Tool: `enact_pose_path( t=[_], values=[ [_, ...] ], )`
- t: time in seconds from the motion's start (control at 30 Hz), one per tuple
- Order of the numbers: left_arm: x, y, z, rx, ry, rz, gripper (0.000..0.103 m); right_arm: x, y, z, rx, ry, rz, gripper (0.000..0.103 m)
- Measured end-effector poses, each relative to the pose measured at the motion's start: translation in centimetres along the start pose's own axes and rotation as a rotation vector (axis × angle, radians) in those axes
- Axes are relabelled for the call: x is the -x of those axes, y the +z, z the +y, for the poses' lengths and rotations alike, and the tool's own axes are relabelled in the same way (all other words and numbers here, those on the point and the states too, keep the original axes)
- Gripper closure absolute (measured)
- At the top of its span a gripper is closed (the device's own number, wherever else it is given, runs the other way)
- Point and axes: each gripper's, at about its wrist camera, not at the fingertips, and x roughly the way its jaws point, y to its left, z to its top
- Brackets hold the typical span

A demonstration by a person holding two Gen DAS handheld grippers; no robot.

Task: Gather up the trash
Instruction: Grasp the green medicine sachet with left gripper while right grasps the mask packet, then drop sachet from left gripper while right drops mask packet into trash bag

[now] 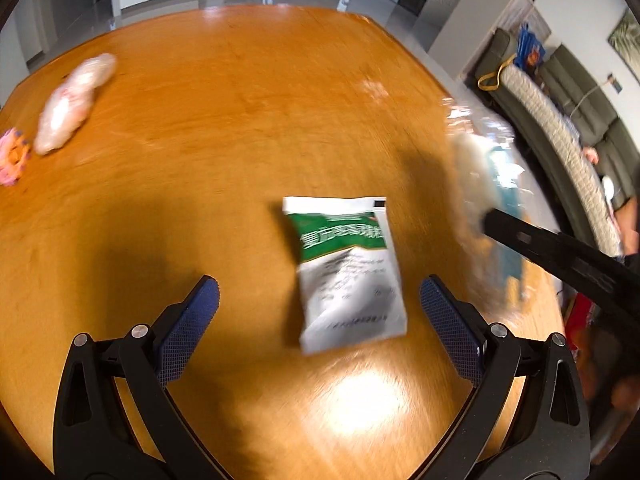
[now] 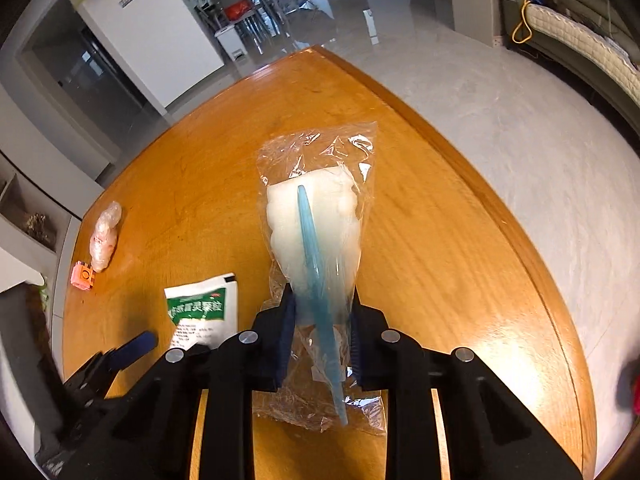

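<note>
The right gripper is clamped on a clear plastic bag that holds a white foam sponge and a blue plastic strip, its top end reaching toward the far side of the wooden table. The left gripper hovers with jaws wide over a green-and-white sachet lying flat. At the far left lie a crumpled plastic wrapper and, just beside it, a pink toy block.

Bright daylight, table glare, motion blur, perhaps defocus.
</note>
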Motion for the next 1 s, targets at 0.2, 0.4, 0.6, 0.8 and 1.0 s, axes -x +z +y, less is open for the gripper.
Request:
enact_pose_path(
  t=[0.2, 0.4, 0.6, 0.8, 1.0],
  values=[
    [-0.6, 0.3, -2.8, -0.132, 0.181, -0.061, 0.058, 1.1, -0.9, -0.5, 0.006, 0.024, 0.000, 0.078],
    [3.3, -1.6, 0.7, -0.032, 0.052, -0.063, 0.075, 2.8, -3.1, 0.9, 0.048, 0.081, 0.005, 0.078],
    [7.5, -4.7, 3.9, 0.042, 0.000, -0.101, 0.076, 4.4, -6.4, 4.0, 0.098, 0.125, 0.017, 0.078],
    [12.5, -9.2, 8.0, 0.117, 0.023, -0.178, 0.076, 5.4, -11.0, 8.2, 0.178, 0.184, 0.057, 0.078],
    [18.5, -16.1, 13.5, 0.207, 0.110, -0.260, 0.076, 5.6, -17.0, 14.1, 0.290, 0.271, 0.123, 0.078]
  ],
)
